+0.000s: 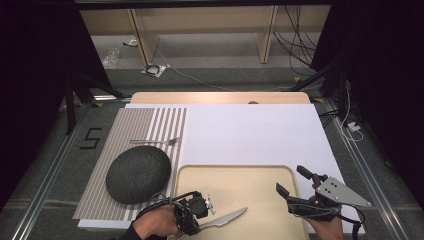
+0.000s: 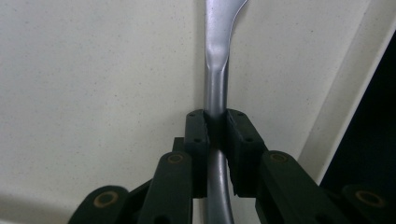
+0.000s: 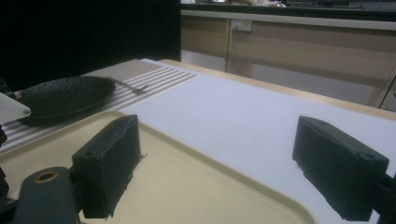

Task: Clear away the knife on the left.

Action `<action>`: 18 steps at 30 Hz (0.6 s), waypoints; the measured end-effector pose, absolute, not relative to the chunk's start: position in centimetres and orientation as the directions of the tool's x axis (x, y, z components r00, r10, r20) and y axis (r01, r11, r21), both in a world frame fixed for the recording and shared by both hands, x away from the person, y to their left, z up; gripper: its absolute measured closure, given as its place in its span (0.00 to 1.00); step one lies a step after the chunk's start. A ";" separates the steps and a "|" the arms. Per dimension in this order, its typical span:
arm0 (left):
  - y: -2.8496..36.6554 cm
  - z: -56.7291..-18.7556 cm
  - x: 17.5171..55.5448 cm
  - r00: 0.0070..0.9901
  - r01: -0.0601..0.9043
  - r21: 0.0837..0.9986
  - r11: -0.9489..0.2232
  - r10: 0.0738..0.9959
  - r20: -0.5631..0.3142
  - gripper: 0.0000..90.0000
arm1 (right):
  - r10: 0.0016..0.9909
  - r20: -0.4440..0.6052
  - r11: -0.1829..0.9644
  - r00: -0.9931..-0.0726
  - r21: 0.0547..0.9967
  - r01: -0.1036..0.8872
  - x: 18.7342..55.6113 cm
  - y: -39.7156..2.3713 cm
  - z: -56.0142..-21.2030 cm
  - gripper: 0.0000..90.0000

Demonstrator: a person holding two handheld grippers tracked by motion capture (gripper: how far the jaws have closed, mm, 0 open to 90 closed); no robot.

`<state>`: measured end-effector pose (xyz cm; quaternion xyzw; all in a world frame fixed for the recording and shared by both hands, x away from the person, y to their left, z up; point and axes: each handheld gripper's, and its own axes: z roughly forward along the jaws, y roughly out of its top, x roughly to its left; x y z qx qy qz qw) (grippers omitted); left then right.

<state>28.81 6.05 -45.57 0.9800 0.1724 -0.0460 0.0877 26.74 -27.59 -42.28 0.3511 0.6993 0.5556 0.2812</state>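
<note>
High view, left gripper [image 1: 196, 212] low over tray [image 1: 260, 172], jaws clenched on knife [image 1: 227, 217], right gripper [image 1: 295, 187] spread.

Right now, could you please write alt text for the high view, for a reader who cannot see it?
The left gripper holds a silver knife by its handle over a beige tray. The right gripper hovers open at the tray's right edge. A dark plate and a fork lie on a striped placemat.

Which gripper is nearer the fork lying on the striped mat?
Left. The left gripper, shut on the knife over the tray, sits below the fork; the right gripper, jaws open, hovers at the tray's right edge, farther away.
</note>
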 end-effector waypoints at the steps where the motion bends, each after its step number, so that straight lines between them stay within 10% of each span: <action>1: 6.1 -45.6 28.8 0.935 0.348 0.157 -0.924 0.332 -0.123 0.88 | 0.804 -0.001 0.135 -0.595 0.974 0.180 26.7 -27.6 -42.3 0.18; 13: 6.1 -44.5 28.5 0.946 0.323 0.245 -0.914 0.307 -0.104 0.77 | 0.801 0.003 0.134 -0.598 0.974 0.185 26.7 -27.6 -42.3 0.18; 18: 5.4 -44.0 27.9 0.963 0.268 0.325 -0.907 0.260 -0.067 0.92 | 0.799 0.001 0.134 -0.601 0.974 0.180 26.7 -27.5 -42.3 0.18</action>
